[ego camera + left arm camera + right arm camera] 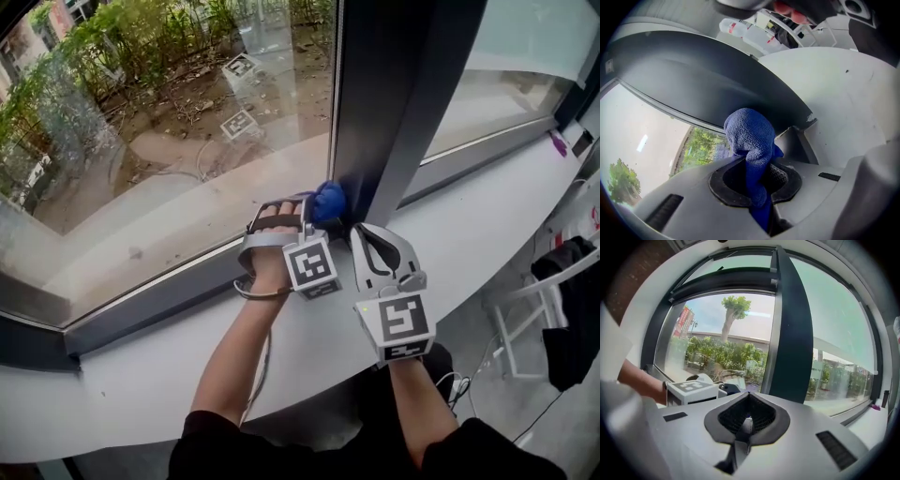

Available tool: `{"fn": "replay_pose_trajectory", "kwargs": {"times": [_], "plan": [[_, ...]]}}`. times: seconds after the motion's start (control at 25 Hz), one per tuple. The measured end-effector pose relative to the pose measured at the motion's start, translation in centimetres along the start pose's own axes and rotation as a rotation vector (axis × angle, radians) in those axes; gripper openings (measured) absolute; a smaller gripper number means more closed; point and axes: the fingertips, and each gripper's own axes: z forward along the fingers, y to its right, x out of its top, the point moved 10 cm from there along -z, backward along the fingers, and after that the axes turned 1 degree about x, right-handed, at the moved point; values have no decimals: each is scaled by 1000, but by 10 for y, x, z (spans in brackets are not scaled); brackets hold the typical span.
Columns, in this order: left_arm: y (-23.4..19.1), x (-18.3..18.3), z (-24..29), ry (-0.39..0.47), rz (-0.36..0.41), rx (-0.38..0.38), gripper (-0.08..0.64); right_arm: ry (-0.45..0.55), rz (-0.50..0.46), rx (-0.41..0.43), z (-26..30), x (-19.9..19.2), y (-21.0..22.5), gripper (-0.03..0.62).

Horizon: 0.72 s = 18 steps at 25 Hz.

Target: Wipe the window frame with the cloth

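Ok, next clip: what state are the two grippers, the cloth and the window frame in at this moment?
left gripper: shut on the blue cloth.
blue cloth: bunched, sticking out past the jaws, at the foot of the window frame.
right gripper: shut, nothing between its jaws.
window frame: dark upright with the cloth at its base; whether it is clean cannot be told.

The cloth [328, 202] was deep blue with a fine nubbly weave. The window frame [398, 103] was dark charcoal and the sill [487, 216] white. The left gripper [311, 204] and right gripper [359, 230] were pale grey, their cubes [405, 323] carrying black-and-white square markers. The sleeves [225, 445] were black
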Motion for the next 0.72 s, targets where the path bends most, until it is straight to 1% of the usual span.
{"fn": "replay_pose_trajectory", "kwargs": {"times": [0.16,0.44,0.72], "plan": [[12,-1,5,-11,32,-4,52,4,11,18,8,-2,3,6],[23,-7,12,-20,37,-26,51,-12,36,55,19,-14,-2,6],[30,-17,11,-40,19,-48,51,-17,53,79,24,-17,-10,6]]}}
